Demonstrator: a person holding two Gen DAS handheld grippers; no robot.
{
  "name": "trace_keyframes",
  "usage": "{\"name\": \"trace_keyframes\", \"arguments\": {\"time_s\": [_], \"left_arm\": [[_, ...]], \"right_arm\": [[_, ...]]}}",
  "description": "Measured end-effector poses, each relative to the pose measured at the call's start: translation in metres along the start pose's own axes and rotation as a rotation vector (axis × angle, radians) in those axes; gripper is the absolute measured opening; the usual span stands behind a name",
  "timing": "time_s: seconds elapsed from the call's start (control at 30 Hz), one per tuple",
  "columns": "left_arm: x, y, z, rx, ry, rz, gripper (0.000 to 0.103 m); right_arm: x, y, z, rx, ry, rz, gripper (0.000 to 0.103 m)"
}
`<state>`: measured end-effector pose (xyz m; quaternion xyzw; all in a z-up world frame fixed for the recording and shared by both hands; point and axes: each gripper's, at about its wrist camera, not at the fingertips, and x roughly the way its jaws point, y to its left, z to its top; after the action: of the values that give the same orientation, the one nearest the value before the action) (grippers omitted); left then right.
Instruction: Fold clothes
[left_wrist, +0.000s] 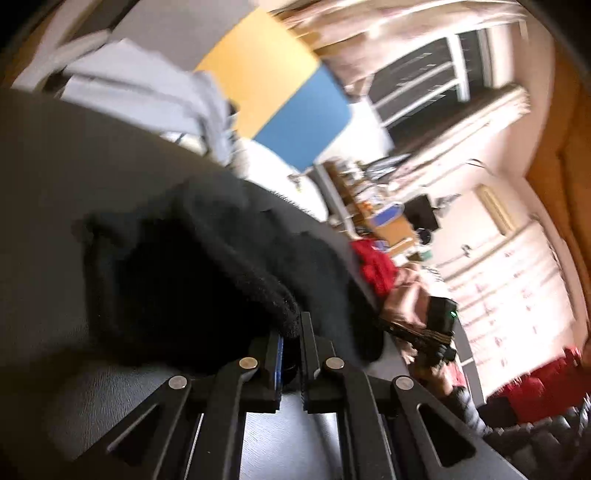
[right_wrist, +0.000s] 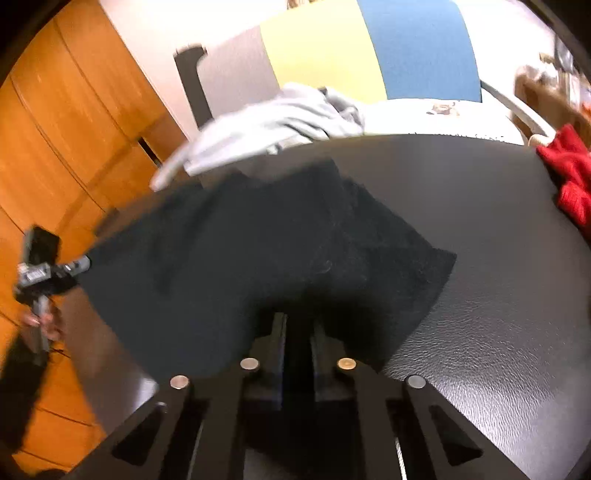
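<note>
A black knit garment (left_wrist: 192, 266) lies bunched on a dark leather-like table (left_wrist: 44, 192). My left gripper (left_wrist: 291, 332) is shut on its thick edge, which sits between the fingers. In the right wrist view the same black garment (right_wrist: 280, 236) is spread wide across the table (right_wrist: 480, 295), with one end lifted toward the left. My right gripper (right_wrist: 298, 325) is shut on its near edge. The right gripper shows in the left wrist view (left_wrist: 436, 325), and the left gripper shows at the left of the right wrist view (right_wrist: 48, 269).
A light grey garment (right_wrist: 273, 125) lies at the table's far edge, also in the left wrist view (left_wrist: 147, 96). A red garment (right_wrist: 569, 173) lies at the right edge, also in the left wrist view (left_wrist: 376, 266). A yellow and blue panel (right_wrist: 369, 48) stands behind. Wooden cabinets (right_wrist: 74, 129) are at left.
</note>
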<state>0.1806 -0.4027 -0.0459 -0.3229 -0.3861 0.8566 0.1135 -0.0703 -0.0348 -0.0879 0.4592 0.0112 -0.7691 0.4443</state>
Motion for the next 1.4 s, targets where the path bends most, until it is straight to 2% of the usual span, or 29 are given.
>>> {"name": "trace_keyframes", "arguments": {"time_s": [0.07,0.1,0.2,0.3,0.37,0.43,0.47,0.5,0.53,0.57,0.6,0.87,0.97,1.17,1.23,1.27,1.3,1.33,1.4], "left_arm": [[-0.009,-0.006,-0.005,0.024,0.008,0.014,0.005],[-0.010,-0.004,-0.010,0.023,0.023,0.033,0.005],[0.001,0.019,-0.028,-0.041,0.077,0.092,0.005],[0.015,0.045,-0.048,-0.114,0.116,0.122,0.005],[0.023,0.058,-0.060,-0.151,0.143,0.166,0.005],[0.023,0.070,-0.068,-0.204,0.144,0.154,0.006],[0.020,0.073,-0.070,-0.222,0.122,0.140,0.007],[0.017,0.075,-0.073,-0.237,0.100,0.128,0.007],[0.014,0.076,-0.074,-0.245,0.081,0.124,0.010],[0.012,0.077,-0.075,-0.253,0.065,0.119,0.011],[0.011,0.078,-0.076,-0.261,0.059,0.112,0.011],[0.009,0.076,-0.078,-0.261,0.043,0.113,0.014],[0.011,0.075,-0.077,-0.251,0.048,0.121,0.014],[0.018,0.070,-0.074,-0.222,0.060,0.135,0.015],[0.023,0.067,-0.072,-0.207,0.070,0.145,0.015],[0.025,0.064,-0.070,-0.198,0.075,0.150,0.012],[0.028,0.062,-0.069,-0.187,0.083,0.157,0.009],[0.028,0.059,-0.069,-0.171,0.100,0.174,0.006],[0.022,0.046,-0.077,-0.106,0.147,0.225,0.005]], "right_arm": [[-0.021,-0.003,-0.001,0.022,-0.020,0.028,0.006],[-0.024,-0.008,-0.006,0.031,-0.014,0.013,0.006],[-0.028,-0.027,-0.024,0.057,0.016,-0.056,0.006],[-0.016,-0.043,-0.043,0.107,0.054,-0.087,0.006],[-0.008,-0.047,-0.053,0.123,0.075,-0.102,0.007],[-0.009,-0.046,-0.057,0.136,0.069,-0.069,0.010],[-0.012,-0.044,-0.057,0.138,0.054,-0.039,0.015],[-0.014,-0.042,-0.056,0.139,0.038,-0.006,0.031],[-0.014,-0.039,-0.054,0.139,0.028,0.006,0.041],[-0.014,-0.036,-0.052,0.130,0.017,0.006,0.057],[-0.014,-0.033,-0.049,0.119,0.005,0.003,0.060],[-0.003,-0.010,-0.022,0.059,-0.070,0.027,0.060],[-0.002,-0.008,-0.018,0.084,-0.078,0.066,0.068],[0.000,0.001,-0.018,0.052,-0.072,0.030,0.068],[0.016,-0.002,-0.016,0.064,0.005,0.013,0.064],[0.024,-0.003,-0.016,0.063,0.032,0.006,0.048],[0.028,-0.003,-0.015,0.065,0.053,0.006,0.018],[0.031,-0.002,-0.015,0.066,0.072,0.009,0.012],[0.021,0.006,-0.019,0.001,0.090,-0.043,0.012]]}}
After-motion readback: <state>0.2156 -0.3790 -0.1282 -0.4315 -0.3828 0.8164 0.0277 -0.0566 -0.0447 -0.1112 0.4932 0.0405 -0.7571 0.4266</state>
